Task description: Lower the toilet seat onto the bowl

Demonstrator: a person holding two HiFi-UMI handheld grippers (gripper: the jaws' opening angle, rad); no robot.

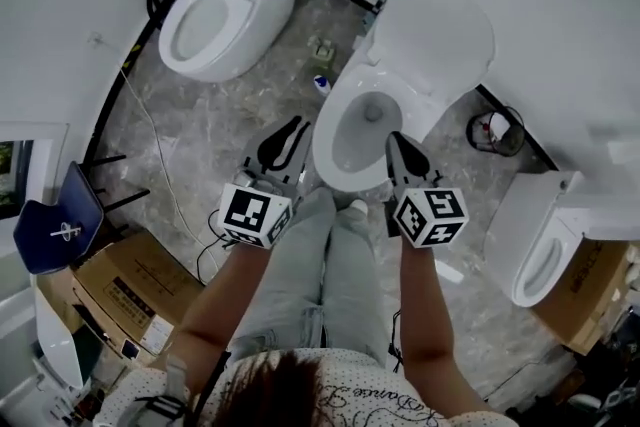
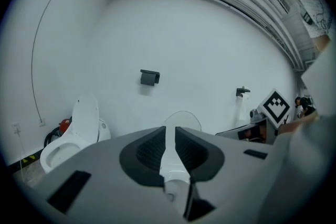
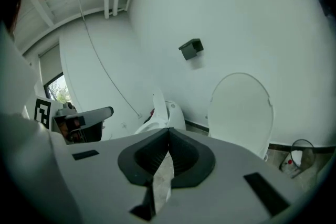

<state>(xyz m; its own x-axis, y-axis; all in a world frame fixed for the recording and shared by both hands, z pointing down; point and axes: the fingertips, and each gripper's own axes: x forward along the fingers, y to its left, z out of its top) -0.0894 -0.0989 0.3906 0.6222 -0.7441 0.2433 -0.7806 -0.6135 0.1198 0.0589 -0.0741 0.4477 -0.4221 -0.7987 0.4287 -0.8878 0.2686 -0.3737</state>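
Note:
The middle toilet's bowl point(image 1: 360, 130) lies just ahead of my knees in the head view. Its white lid point(image 1: 440, 45) stands raised against the wall; I cannot tell the seat apart from the lid. My left gripper point(image 1: 285, 140) hovers at the bowl's left front, jaws a narrow gap apart with nothing between them. In the left gripper view point(image 2: 170, 131) the raised lid point(image 2: 182, 118) shows through that gap. My right gripper point(image 1: 400, 150) is above the bowl's right front rim, shut and empty. In the right gripper view point(image 3: 168, 131) the lid point(image 3: 240, 113) stands off to the right.
A second toilet point(image 1: 215, 5) stands at the upper left and a third point(image 1: 545, 240) at the right. Cardboard boxes point(image 1: 130, 285) and a blue chair point(image 1: 60, 225) sit at the left. A small wire basket point(image 1: 495, 130) stands by the wall, and a cable runs across the floor.

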